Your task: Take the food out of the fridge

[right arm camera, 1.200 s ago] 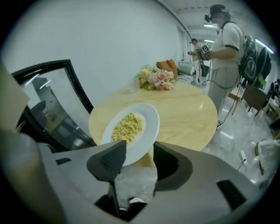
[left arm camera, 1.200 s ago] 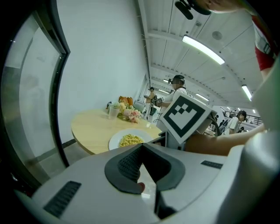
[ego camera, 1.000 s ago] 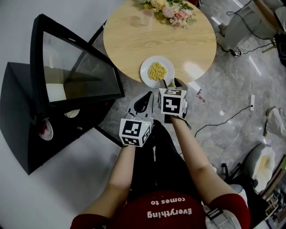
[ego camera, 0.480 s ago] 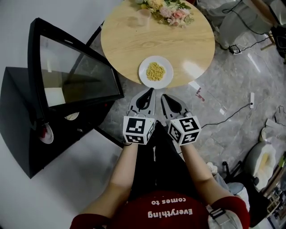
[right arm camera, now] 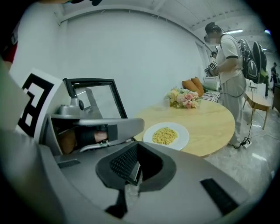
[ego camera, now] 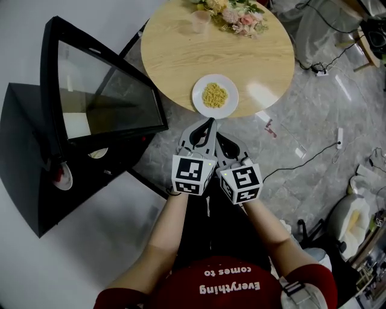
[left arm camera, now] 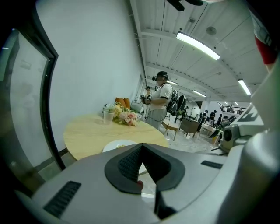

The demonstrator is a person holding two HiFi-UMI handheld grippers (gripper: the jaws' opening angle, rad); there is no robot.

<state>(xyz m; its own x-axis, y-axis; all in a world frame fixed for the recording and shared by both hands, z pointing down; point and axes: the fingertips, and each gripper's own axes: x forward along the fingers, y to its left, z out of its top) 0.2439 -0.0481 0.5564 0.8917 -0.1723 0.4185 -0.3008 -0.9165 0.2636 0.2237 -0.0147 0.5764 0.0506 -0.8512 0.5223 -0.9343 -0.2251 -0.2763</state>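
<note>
Near the tabletop (ego camera: 175, 54) edge closest to the person, the plate (ego camera: 230, 102) of yellow food (ego camera: 214, 95) is sitting — probably light, stiff, breakable, best pinched at its rim. The left hand-held gripper (ego camera: 208, 122) and right hand-held gripper (ego camera: 219, 136) are hovering clenched, empty.

You had the plate of food (ego camera: 198, 98) on the table's (ego camera: 175, 54) near edge, flowers (ego camera: 232, 13) behind it, fridge (ego camera: 24, 181) left of it.
</note>
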